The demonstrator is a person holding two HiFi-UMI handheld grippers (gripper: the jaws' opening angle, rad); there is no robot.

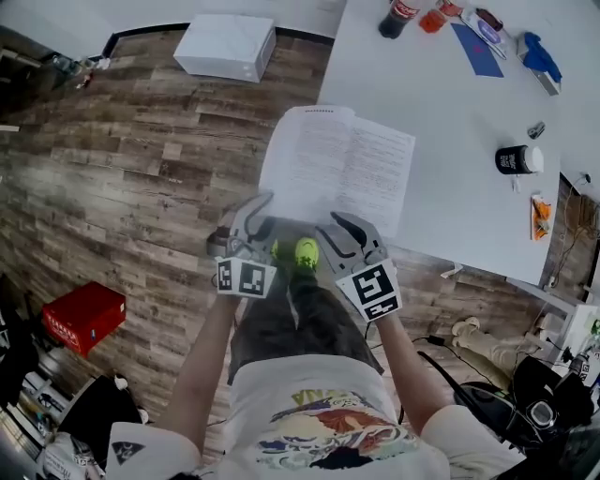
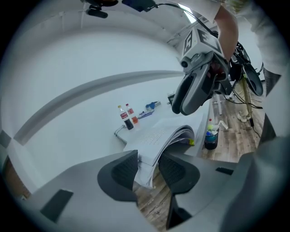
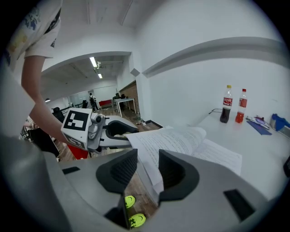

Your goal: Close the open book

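Closest to the lens in the head view is the person's printed shirt [image 1: 319,427], filling the bottom centre of the frame, with both forearms reaching up from it. Yellow-green shoes [image 1: 305,251] show on the wood floor [image 1: 141,159] between the 2 tools.

At centre left, the left gripper [image 1: 262,217] meets the lower left corner of the book [image 1: 337,164]. In its own view its jaws stand narrow, with a sheaf of pages filling the gap between the 2 dark pads, paper against each pad. At centre, the right gripper [image 1: 339,230] meets the book's lower edge nearer the middle. Its own view shows the same: jaws narrow, closed onto the edge of a few pages that curve up away from the rest.

Still open, the book lies in the middle of the head view on the near left corner of the white table [image 1: 459,112], its lower edge hanging over the table's rim toward the person. Printed pages face up.

Along the table's far side, at the top of the frame, stand 2 bottles, a dark cola bottle [image 1: 398,17] and an orange one [image 1: 433,17] just beside it, with a blue sheet [image 1: 476,47] to their right. A black cup [image 1: 514,159] sits at the right. On the floor, a white box [image 1: 228,45] lies at upper left and a red box [image 1: 84,317] at lower left.
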